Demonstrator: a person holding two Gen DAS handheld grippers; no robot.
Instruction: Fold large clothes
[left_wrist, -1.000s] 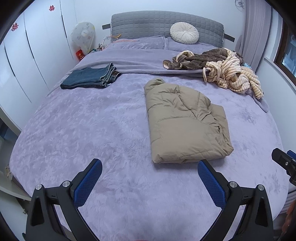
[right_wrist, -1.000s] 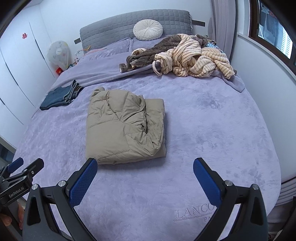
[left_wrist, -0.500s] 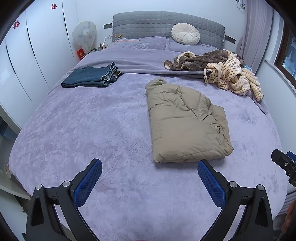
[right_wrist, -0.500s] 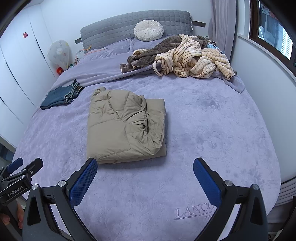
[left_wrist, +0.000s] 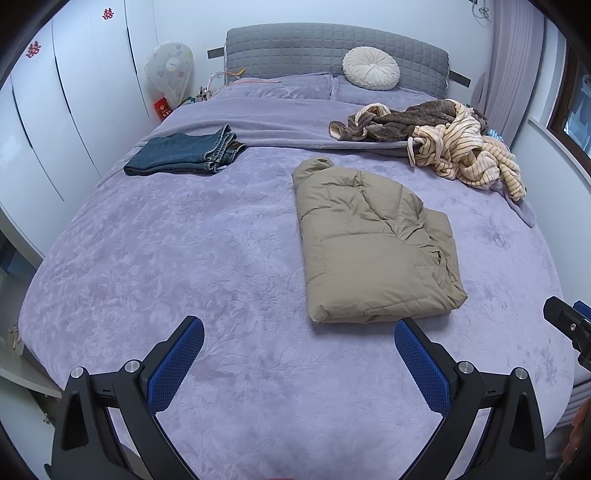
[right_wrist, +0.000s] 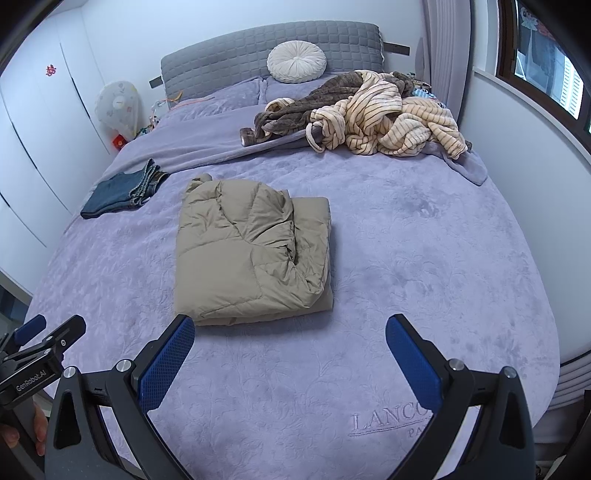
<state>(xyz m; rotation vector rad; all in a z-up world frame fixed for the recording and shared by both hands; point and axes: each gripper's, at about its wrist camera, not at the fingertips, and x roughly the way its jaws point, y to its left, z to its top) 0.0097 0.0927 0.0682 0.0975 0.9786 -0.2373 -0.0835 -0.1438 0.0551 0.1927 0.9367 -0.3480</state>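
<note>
A khaki puffer jacket (left_wrist: 373, 247) lies folded into a neat rectangle in the middle of the purple bed (left_wrist: 221, 258); it also shows in the right wrist view (right_wrist: 251, 254). My left gripper (left_wrist: 299, 343) is open and empty, held above the bed's near edge, short of the jacket. My right gripper (right_wrist: 290, 339) is open and empty, also near the foot of the bed, with the jacket just beyond its left finger. Folded blue jeans (left_wrist: 184, 155) lie at the far left. A heap of unfolded striped and brown robes (left_wrist: 454, 144) lies at the far right near the pillows.
A grey headboard (left_wrist: 332, 48) and a round cream cushion (left_wrist: 371, 74) are at the back. White wardrobes (left_wrist: 55, 110) stand at the left, a fan (left_wrist: 170, 70) in the corner, a curtain and window wall (right_wrist: 517, 110) at the right.
Both views have shifted very slightly; the jacket and other clothes have not moved. Both grippers stay open.
</note>
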